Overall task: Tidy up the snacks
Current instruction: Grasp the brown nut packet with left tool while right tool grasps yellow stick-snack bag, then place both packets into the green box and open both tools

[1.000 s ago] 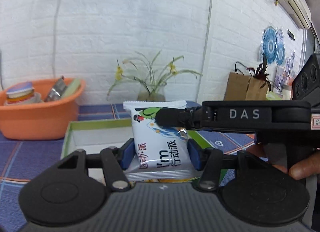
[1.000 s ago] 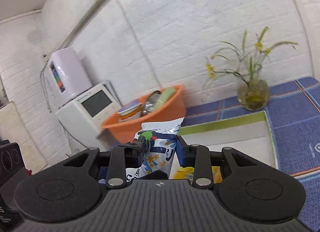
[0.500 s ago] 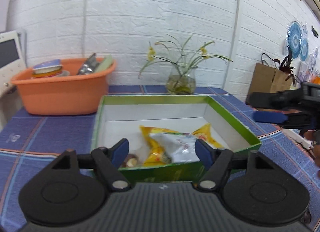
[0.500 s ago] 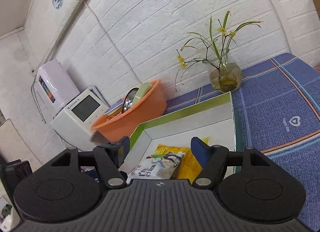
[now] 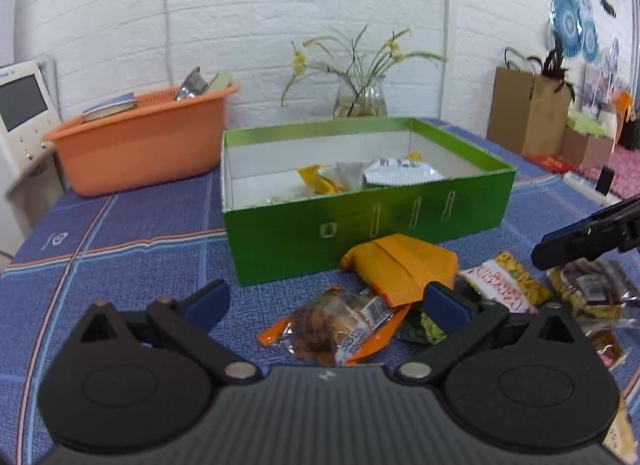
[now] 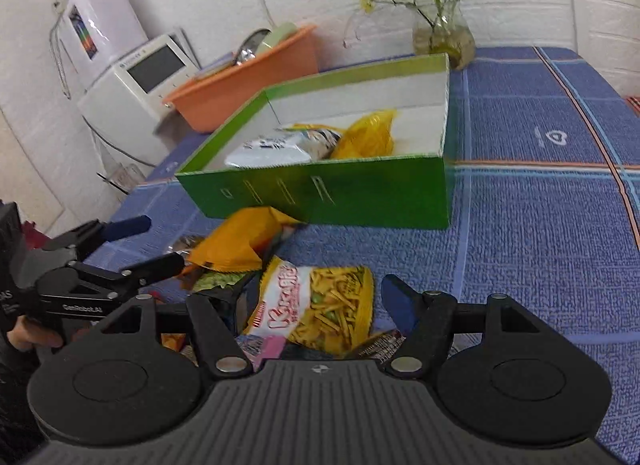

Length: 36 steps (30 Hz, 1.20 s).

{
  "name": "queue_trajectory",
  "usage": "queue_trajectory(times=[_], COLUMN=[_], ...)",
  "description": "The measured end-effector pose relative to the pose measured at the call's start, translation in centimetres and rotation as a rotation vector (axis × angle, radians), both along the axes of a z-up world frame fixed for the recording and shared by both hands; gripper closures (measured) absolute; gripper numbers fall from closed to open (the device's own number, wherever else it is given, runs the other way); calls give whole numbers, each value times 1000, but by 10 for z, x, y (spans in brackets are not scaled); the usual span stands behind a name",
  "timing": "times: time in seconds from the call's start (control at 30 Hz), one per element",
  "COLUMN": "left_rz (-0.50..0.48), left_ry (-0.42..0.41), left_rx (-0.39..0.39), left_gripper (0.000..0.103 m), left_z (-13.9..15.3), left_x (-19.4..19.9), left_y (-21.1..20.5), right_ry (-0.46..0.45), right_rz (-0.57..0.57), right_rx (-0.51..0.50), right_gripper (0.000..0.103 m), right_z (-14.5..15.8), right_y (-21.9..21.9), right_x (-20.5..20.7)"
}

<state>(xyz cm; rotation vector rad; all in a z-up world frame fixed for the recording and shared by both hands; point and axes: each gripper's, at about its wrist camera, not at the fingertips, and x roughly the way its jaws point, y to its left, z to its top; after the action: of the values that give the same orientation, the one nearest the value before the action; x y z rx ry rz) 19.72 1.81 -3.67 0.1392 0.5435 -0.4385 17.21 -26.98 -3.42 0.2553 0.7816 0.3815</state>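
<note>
A green box [image 5: 360, 225] holds a white packet [image 5: 400, 175] and a yellow packet [image 5: 316, 181]. Loose snacks lie in front of it: an orange packet [image 5: 404, 265], a clear cookie packet [image 5: 336, 329] and a yellow crisps packet [image 6: 320, 301]. My left gripper [image 5: 326, 303] hangs over the cookie packet, its jaws opening and gripping nothing. My right gripper [image 6: 316, 301] stands open above the crisps packet, not pressing on it. From the right wrist, the left gripper [image 6: 156, 243] shows at the left beside the orange packet [image 6: 244, 241], and the box [image 6: 360, 193] sits behind.
An orange basin [image 5: 140, 149] with items stands back left, next to a white appliance [image 6: 136, 77]. A glass vase [image 5: 360, 99] is behind the box and a paper bag [image 5: 524, 117] is at the right. The blue checked cloth [image 6: 540, 225] runs right of the box.
Both grippers let go of their white packets, which now lie in the box. Both opened wide, drew back and sank toward the loose snacks in front of it.
</note>
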Motion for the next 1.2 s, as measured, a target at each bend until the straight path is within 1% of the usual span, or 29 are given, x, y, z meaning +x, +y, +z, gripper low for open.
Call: queue_trajectory(times=[0.07,0.13,0.23,0.3,0.37,0.4,0.43,0.5,0.57,0.6,0.63,0.67,0.7,0.73,0.77,0.8,0.87,0.97,1.07,1.1,1.2], left_rz=[-10,-40,-72,-72,-65,-53,-45,-36,-37,-33,-25,-18,-12,-2,7,14,29,65,99,109,123], left_ry=[24,44,70,90,132,149,171,205,210,207,202,198,192,187,180,171,154,118,88,78,38], left_rx=[7,-5,-3,-37,-91,-116,-151,-201,-217,-220,-219,-219,-220,-223,-227,-236,-256,-297,-338,-345,-324], left_gripper=[0,0,0,1,8,18,32,41,43,43,43,43,43,44,44,44,44,44,44,44,44], left_z=[-6,-11,-20,-22,-23,-22,-21,-20,-21,-21,-21,-21,-21,-20,-20,-18,-15,-7,1,4,13], left_x=[6,9,11,14,19,21,23,24,21,18,13,9,4,0,-4,-8,-17,-32,-48,-51,-57], left_y=[-4,-8,-13,-11,-5,-1,4,12,17,18,21,23,25,28,32,36,44,60,72,74,72], right_ry=[4,13,40,26,2,-1,-3,-9,-27,-32,-27,-26,-36,-51,-75,-88,-106,-147,-233,-266,-338], right_rz=[4,13,40,62,81,84,88,100,124,139,129,117,105,94,79,71,54,37,22,18,14], right_rx=[9,-1,-83,-169,-229,-243,-254,-267,-278,-267,-252,-235,-220,-206,-178,-147,-102,-90,-90,-84,-57], right_gripper=[0,0,0,0,0,0,0,0,0,16,21,29,36,42,50,56,58,59,59,59,59], right_z=[-5,-6,-8,-8,-9,-10,-10,-11,-11,-10,-9,-8,-7,-6,-4,-2,1,6,12,15,23], right_y=[1,6,23,38,49,53,55,56,56,56,55,53,54,52,50,48,43,39,38,38,37], right_x=[2,5,10,12,14,15,15,15,12,10,8,5,1,-2,-6,-9,-14,-21,-30,-32,-39])
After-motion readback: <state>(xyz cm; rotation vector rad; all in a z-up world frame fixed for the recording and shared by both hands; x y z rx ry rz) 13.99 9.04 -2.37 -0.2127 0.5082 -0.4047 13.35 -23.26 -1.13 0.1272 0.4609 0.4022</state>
